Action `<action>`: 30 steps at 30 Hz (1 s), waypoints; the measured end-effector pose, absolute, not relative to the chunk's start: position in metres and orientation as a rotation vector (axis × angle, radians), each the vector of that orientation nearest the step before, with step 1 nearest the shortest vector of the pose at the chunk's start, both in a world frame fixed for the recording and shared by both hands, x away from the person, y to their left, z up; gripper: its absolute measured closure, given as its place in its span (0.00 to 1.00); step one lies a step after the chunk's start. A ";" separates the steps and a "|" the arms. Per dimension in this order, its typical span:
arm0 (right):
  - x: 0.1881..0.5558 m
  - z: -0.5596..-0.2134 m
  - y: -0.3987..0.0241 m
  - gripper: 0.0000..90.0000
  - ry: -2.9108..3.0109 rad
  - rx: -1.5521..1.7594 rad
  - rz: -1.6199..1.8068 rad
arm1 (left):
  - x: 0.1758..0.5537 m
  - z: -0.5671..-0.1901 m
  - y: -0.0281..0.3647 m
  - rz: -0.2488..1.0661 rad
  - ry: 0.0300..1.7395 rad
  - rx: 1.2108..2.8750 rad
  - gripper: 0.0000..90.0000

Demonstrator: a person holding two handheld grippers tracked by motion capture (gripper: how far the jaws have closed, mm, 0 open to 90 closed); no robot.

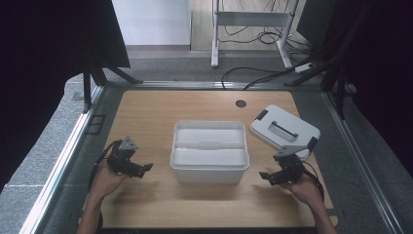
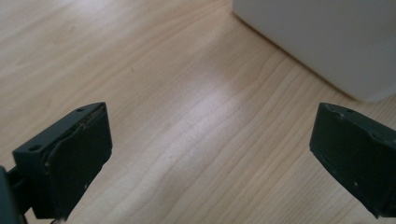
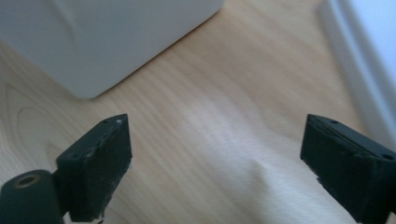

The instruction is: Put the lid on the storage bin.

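A white plastic bin (image 1: pixel 210 151) stands in the middle of the wooden table (image 1: pixel 146 112), with its lid off. The white lid (image 1: pixel 285 130) with a dark handle lies tilted to the bin's right. My left gripper (image 1: pixel 145 169) is held low at the bin's left side, jaws wide apart over bare wood (image 2: pixel 201 130), and the bin's corner (image 2: pixel 327 42) shows ahead of it. On the bin's right, my right gripper (image 1: pixel 265 177) points at the bin, open with nothing between its jaws; the bin's wall (image 3: pixel 107 37) and the lid's edge (image 3: pixel 359 56) show ahead.
A metal rail (image 1: pixel 63 161) runs along the table's left side and another along the right. A round cable hole (image 1: pixel 240 103) sits near the far edge. Beyond the table are a white frame's legs (image 1: pixel 215 44) and loose cables on the floor.
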State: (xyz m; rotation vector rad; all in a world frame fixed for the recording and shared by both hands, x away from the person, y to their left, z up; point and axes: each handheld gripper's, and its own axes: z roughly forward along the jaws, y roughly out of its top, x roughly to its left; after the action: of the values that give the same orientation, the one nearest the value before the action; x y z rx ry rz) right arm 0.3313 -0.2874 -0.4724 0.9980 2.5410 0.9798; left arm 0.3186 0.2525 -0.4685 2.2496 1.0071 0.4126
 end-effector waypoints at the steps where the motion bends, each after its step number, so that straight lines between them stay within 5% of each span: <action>1: 0.334 -0.469 -0.289 0.12 2.542 0.997 0.976 | 0.317 -0.473 0.251 0.410 1.014 2.249 0.00; 18: 0.402 -0.420 -0.321 0.22 2.469 1.040 0.840 | 0.296 -0.514 0.244 0.371 1.076 2.221 0.00; 30: 0.454 -0.430 -0.341 0.38 2.488 1.090 0.764 | 0.294 -0.522 0.242 0.353 1.077 2.210 0.00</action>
State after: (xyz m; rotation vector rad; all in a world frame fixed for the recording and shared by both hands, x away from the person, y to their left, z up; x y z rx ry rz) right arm 0.4545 -0.3414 -0.4302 1.0899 2.4882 0.7641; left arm 0.2937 0.2417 -0.5221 2.2095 1.0774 0.3527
